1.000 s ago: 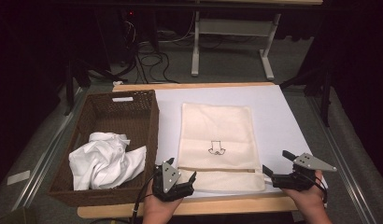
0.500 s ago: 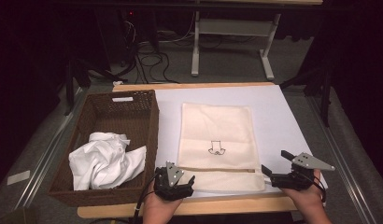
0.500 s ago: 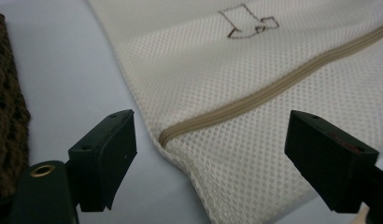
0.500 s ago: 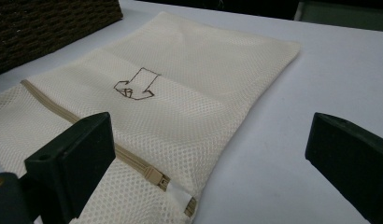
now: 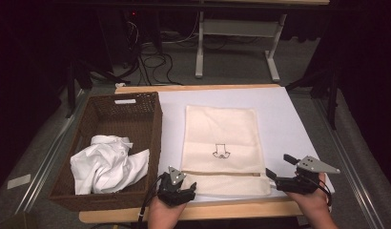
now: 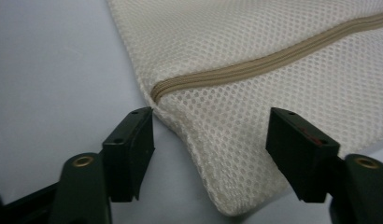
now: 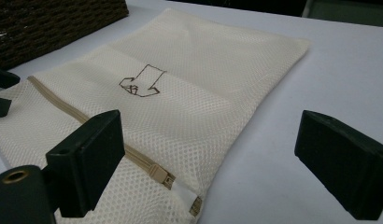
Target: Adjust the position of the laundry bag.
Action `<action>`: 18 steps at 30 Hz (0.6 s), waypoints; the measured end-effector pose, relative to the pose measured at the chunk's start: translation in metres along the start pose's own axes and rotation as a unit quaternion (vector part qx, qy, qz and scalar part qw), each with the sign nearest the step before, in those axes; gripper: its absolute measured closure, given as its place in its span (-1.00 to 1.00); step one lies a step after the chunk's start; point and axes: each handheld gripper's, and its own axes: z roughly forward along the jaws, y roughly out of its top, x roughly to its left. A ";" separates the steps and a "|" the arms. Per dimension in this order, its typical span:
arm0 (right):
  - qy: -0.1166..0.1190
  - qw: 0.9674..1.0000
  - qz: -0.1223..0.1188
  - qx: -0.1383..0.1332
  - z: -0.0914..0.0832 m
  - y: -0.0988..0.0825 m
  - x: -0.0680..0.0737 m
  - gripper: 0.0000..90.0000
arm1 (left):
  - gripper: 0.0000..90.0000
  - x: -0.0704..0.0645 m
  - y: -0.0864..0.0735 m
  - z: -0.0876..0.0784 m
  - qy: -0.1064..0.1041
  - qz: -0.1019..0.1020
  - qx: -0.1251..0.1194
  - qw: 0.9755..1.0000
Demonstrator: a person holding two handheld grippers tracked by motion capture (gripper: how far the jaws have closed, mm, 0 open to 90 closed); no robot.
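Sunk a little since the earlier frames: left hand-held gripper [image 5: 184,190], now down at the near left corner of the mesh bag [image 5: 222,145], jaws just closing in from wider, corner of the bag between them but pads not yet pressing on it. Seen along the left hand-held gripper's own jaws: left pad just at the end of the beige zipper [image 6: 255,63], right pad apart from the mesh, rounded bag corner lying between the two. Held in place meanwhile: right hand-held gripper [image 5: 274,177], at the near right corner of the mesh bag, jaws wide though just narrowing slightly, nothing pinched. Seen along its jaws: zipper pull [image 7: 160,175] and a white tab at the bag's near edge, between the two black pads, untouched.

Lying flat on the white tabletop [image 5: 289,119]: mesh bag, cream, long axis running away from the person, a small drawn arrow mark [image 5: 221,151] at its middle, zipper crossing it near the person's end. Left of the mesh bag, just beside it: dark wicker basket [image 5: 150,124], with a crumpled white cloth [image 5: 108,164] inside at its near end. Beyond the tabletop's far edge from the mesh bag: cables and a white desk frame on the floor.
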 end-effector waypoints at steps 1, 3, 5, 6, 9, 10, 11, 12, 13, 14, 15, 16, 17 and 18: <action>0.001 1.000 0.000 0.001 0.000 0.000 0.000 -0.78 | -0.21 0.000 0.000 0.000 0.003 -0.004 -0.001 1.000; 0.000 1.000 -0.001 0.003 0.001 -0.001 0.000 -0.72 | -0.03 0.000 -0.001 -0.001 0.007 -0.002 -0.005 1.000; 0.001 1.000 -0.001 0.003 0.002 -0.001 -0.001 -0.61 | 0.22 0.000 -0.001 -0.001 0.015 0.005 -0.006 1.000; 0.002 1.000 0.004 0.005 0.004 -0.001 -0.001 -0.55 | 0.34 0.001 -0.001 -0.002 0.012 0.005 -0.006 1.000; 0.001 1.000 0.016 0.022 0.018 0.000 -0.006 -0.26 | 0.62 0.001 -0.001 -0.001 0.018 0.008 -0.006 1.000; 0.004 0.999 0.020 0.030 0.025 0.001 -0.008 -0.17 | 0.68 0.001 -0.001 -0.001 0.016 0.008 -0.005 1.000; -0.002 0.999 0.023 0.042 0.032 0.001 -0.010 -0.12 | 0.72 0.000 0.000 -0.001 0.016 0.010 -0.005 1.000; -0.007 0.998 0.024 0.054 0.039 0.002 -0.011 -0.05 | 0.76 -0.001 0.000 -0.001 0.017 0.013 -0.004 1.000; -0.009 0.997 0.025 0.067 0.046 0.002 -0.013 -0.03 | 0.79 -0.002 0.000 -0.001 0.017 0.015 -0.006 1.000; -0.013 0.997 0.026 0.078 0.052 0.002 -0.014 -0.02 | 0.82 -0.002 0.000 -0.001 0.018 0.018 -0.004 1.000; -0.015 0.996 0.029 0.085 0.057 0.002 -0.016 0.03 | 0.83 -0.003 0.000 -0.001 0.018 0.019 -0.004 1.000; -0.015 0.995 0.034 0.092 0.061 0.002 -0.017 0.06 | 0.84 -0.002 0.000 -0.001 0.019 0.020 -0.004 1.000; -0.018 0.994 0.038 0.100 0.066 0.002 -0.018 0.06 | 0.86 -0.003 0.000 -0.001 0.021 0.020 -0.004 1.000; -0.019 0.993 0.038 0.112 0.069 0.002 -0.019 0.06 | 0.87 -0.003 0.000 -0.001 0.021 0.022 -0.004 1.000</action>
